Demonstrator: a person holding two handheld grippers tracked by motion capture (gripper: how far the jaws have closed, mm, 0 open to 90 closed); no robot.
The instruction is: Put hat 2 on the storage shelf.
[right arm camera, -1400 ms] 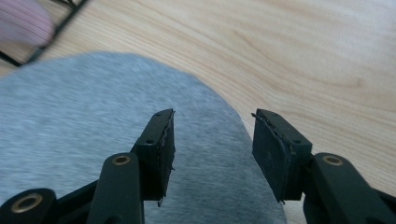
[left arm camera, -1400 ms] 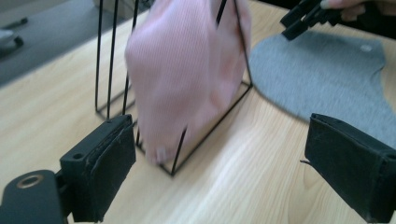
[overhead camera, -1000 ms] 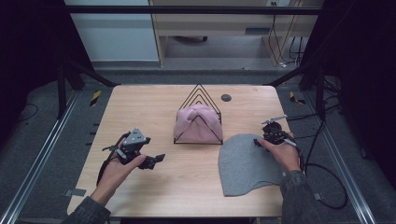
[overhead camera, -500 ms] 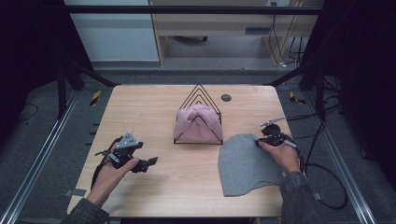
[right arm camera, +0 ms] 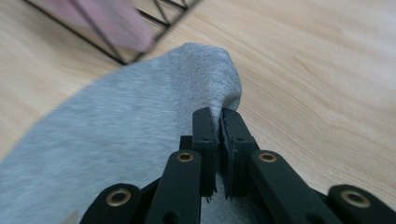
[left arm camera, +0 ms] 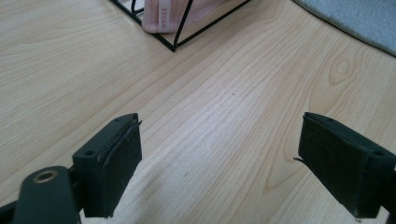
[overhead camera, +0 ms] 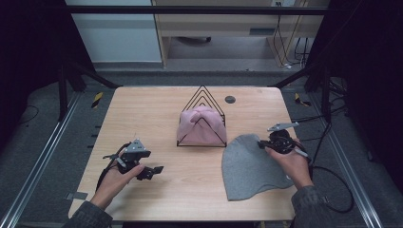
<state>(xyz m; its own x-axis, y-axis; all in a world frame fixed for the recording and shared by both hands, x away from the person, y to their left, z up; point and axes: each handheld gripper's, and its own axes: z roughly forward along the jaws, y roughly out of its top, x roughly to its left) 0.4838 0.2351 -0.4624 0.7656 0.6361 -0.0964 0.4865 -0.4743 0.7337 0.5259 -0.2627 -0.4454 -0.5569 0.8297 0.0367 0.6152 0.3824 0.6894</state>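
A grey knit hat [overhead camera: 252,166] lies flat at the table's right front. My right gripper [overhead camera: 260,143] is at its far right edge. In the right gripper view the jaws have just been closing and now pinch a raised fold of the grey hat [right arm camera: 140,126], so the right gripper [right arm camera: 218,116] is shut on it. A pink hat [overhead camera: 202,126] sits inside a black wire rack [overhead camera: 204,95] at the table's middle. My left gripper [overhead camera: 154,170] hovers low over bare wood at the left front. Its jaws stand wide apart, and the left gripper [left arm camera: 219,154] has nothing between them.
The wooden table [overhead camera: 142,109] has a small dark round disc [overhead camera: 230,99] near its far edge. The rack's corner [left arm camera: 175,44] and the pink hat [left arm camera: 163,14] lie ahead of my left gripper. Cables trail off the table's right side.
My right gripper's jaws have closed on the grey hat's edge, and that hand has shifted slightly. The left hand has barely moved.
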